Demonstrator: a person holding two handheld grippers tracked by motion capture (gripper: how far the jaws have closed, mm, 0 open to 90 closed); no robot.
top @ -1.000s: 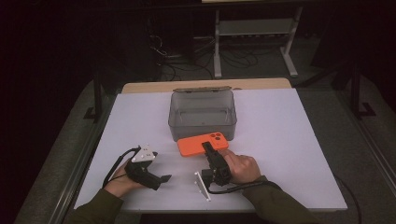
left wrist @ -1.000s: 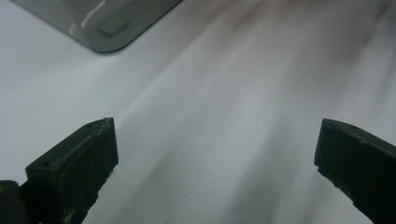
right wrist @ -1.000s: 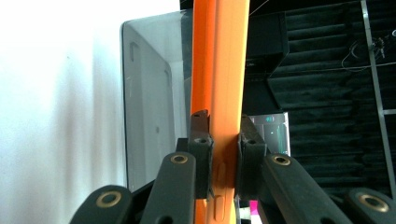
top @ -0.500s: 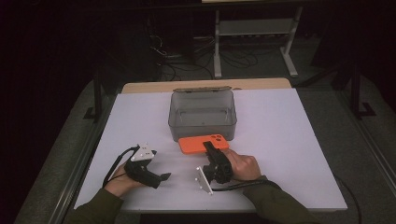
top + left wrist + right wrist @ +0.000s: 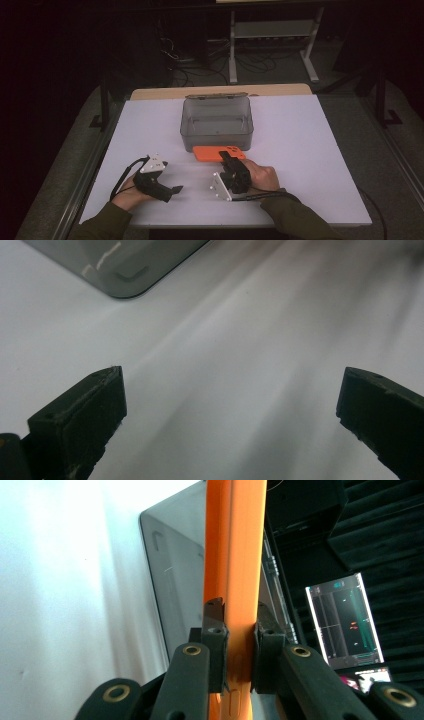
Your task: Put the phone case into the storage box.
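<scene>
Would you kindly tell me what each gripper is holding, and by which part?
The right gripper pinches the flat orange phone case across its thin edge, near one end. The left gripper holds nothing.

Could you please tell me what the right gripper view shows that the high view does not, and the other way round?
The right gripper view alone shows the pads pressing both faces of the orange phone, and a lit screen in the dark background. The high view alone shows the left gripper resting apart on the white table, both of the person's hands, and the shelving beyond. Both share the orange phone, the right gripper holding it, and the grey plastic box behind it.
</scene>
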